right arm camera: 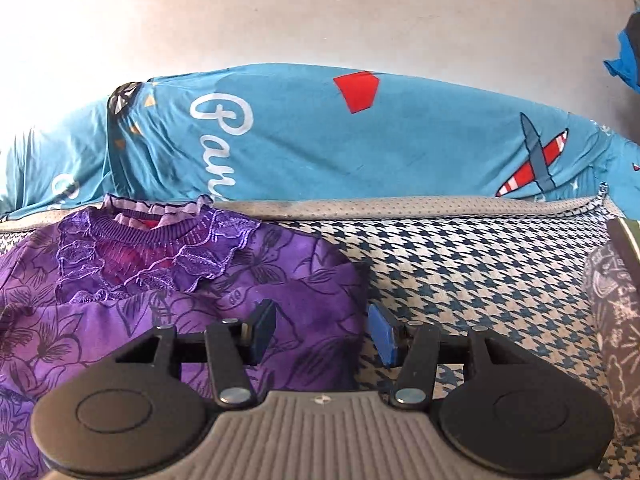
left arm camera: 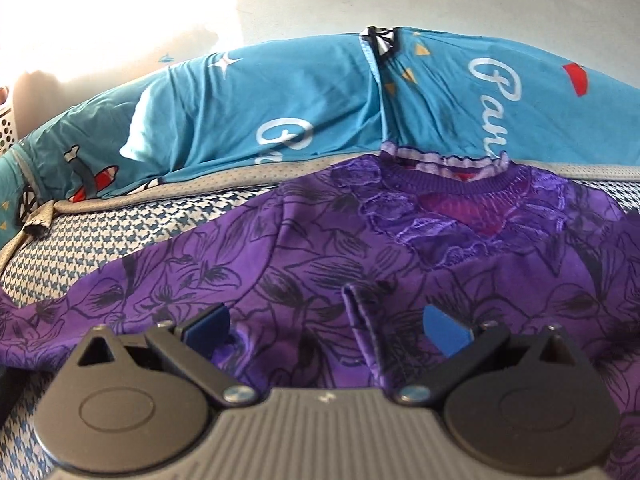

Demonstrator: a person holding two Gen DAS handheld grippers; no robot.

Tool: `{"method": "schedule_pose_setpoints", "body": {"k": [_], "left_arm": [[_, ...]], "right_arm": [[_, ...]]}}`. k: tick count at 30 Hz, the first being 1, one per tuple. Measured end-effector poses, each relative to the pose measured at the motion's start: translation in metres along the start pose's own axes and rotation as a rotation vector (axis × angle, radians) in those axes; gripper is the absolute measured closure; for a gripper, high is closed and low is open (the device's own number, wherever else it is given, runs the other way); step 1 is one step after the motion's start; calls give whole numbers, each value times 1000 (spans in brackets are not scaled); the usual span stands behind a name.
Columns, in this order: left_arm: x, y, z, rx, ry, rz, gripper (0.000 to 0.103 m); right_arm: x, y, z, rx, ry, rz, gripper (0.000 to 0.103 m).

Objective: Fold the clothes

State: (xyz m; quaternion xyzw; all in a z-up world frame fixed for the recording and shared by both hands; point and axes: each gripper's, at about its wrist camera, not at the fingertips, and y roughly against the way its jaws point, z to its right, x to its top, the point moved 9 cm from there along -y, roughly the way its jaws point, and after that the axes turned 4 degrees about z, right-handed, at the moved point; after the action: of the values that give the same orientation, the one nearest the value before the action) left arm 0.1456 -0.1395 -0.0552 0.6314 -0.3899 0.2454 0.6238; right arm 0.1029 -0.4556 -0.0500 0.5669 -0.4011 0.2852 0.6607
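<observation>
Purple top [left arm camera: 320,248] spread collar-up on houndstooth bed cover [right arm camera: 460,264]. Left gripper [left arm camera: 326,322] agape over raised crease, right gripper [right arm camera: 322,330] agape astride side edge. Pinch both layers, maybe sleeve tucked under there, hard to tell.

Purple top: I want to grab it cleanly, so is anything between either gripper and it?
Nothing visible. The purple top lies bare under the open left gripper; the open right gripper straddles its edge.

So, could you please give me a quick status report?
Both tongs open, left tongs and right tongs empty. Purple top flat, unfolded. Nothing in the way.
</observation>
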Motion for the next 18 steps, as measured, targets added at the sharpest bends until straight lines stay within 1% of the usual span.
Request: {"method": "schedule_pose_setpoints", "body": {"k": [4,7,9,12,13,15,18], "left_arm": [[-9,-3,14,-36,-39,-25,0],[-15,-5,21,-57,-53,-42,0],[-17,-7,22,-58,-61,-52,0],[-19,-10,24,-63,-63,-63,0],[-19,-10,23,-65,-61,-67,0],[-20,-12,23,-65,-58,-74,0],[-22,-13,22,-66,-54,-84,0]], "right_arm": [[1,-18,-13,17,30,8,53],[-3,-32,-17,71,6,-32,53],[-6,-40,-20,79,2,-50,53],[-9,-50,-24,64,23,-61,54],[-9,-53,-25,64,23,-60,57],[-9,-57,-25,77,6,-68,81],[-7,-59,-26,75,-4,-68,93]]}}
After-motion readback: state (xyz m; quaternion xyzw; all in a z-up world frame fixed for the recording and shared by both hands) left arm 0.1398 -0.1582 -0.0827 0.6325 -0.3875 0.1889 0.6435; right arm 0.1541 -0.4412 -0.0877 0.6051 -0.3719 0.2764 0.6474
